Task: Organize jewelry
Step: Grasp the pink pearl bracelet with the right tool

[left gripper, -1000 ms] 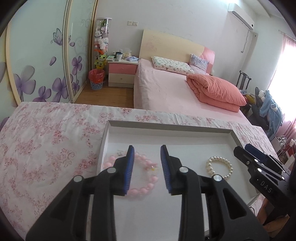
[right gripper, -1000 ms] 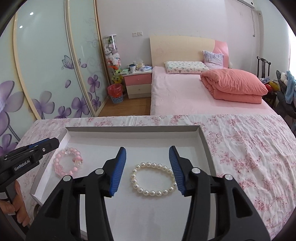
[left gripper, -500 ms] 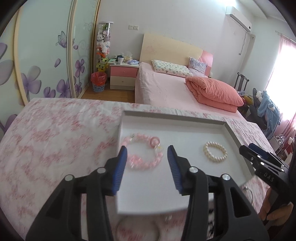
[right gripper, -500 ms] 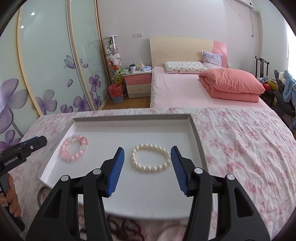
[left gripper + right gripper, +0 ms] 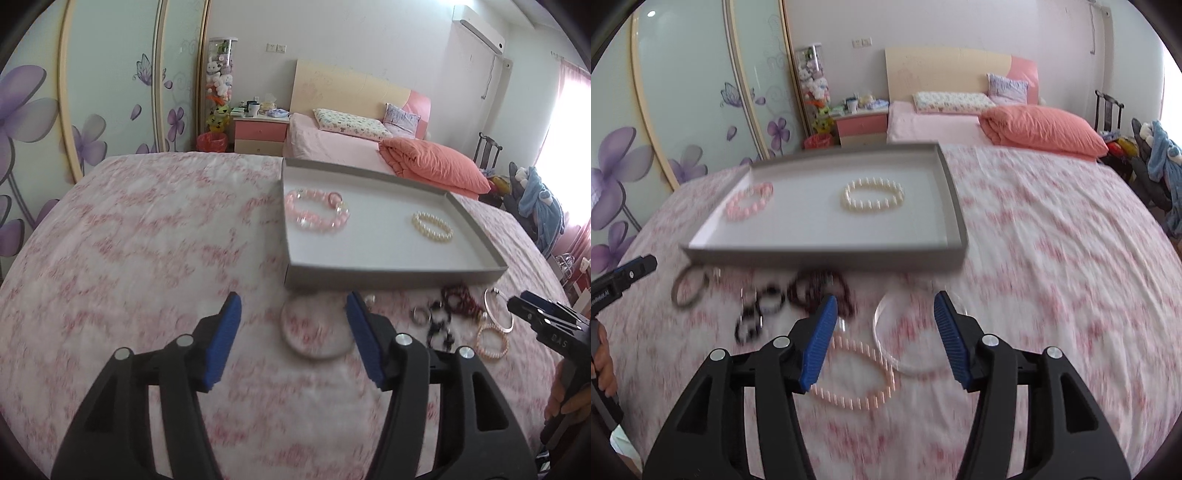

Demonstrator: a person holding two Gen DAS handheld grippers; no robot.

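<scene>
A grey tray (image 5: 369, 275) (image 5: 827, 254) sits on the flowered bedspread and holds a pink bead bracelet (image 5: 314, 225) (image 5: 738, 214) and a pearl bracelet (image 5: 421, 229) (image 5: 849, 201). My left gripper (image 5: 291, 301) hovers in front of the tray over a grey bangle (image 5: 317, 356). Its jaws are opening and nothing is between them. My right gripper (image 5: 885, 301) is open above a clear bangle (image 5: 882, 343) and a small pink bead bracelet (image 5: 849, 400), gripping neither.
Loose jewelry lies in front of the tray: a dark red bead bracelet (image 5: 820, 288) (image 5: 461, 299), black beads (image 5: 750, 328), rings (image 5: 421, 315) and a silver bangle (image 5: 498, 310). A hand holds each gripper at the frame edges. A pink bed stands beyond.
Both grippers have drawn back from over the tray to the bedspread in front of it. The left jaws have spread wider. The two bracelets stay in the tray.
</scene>
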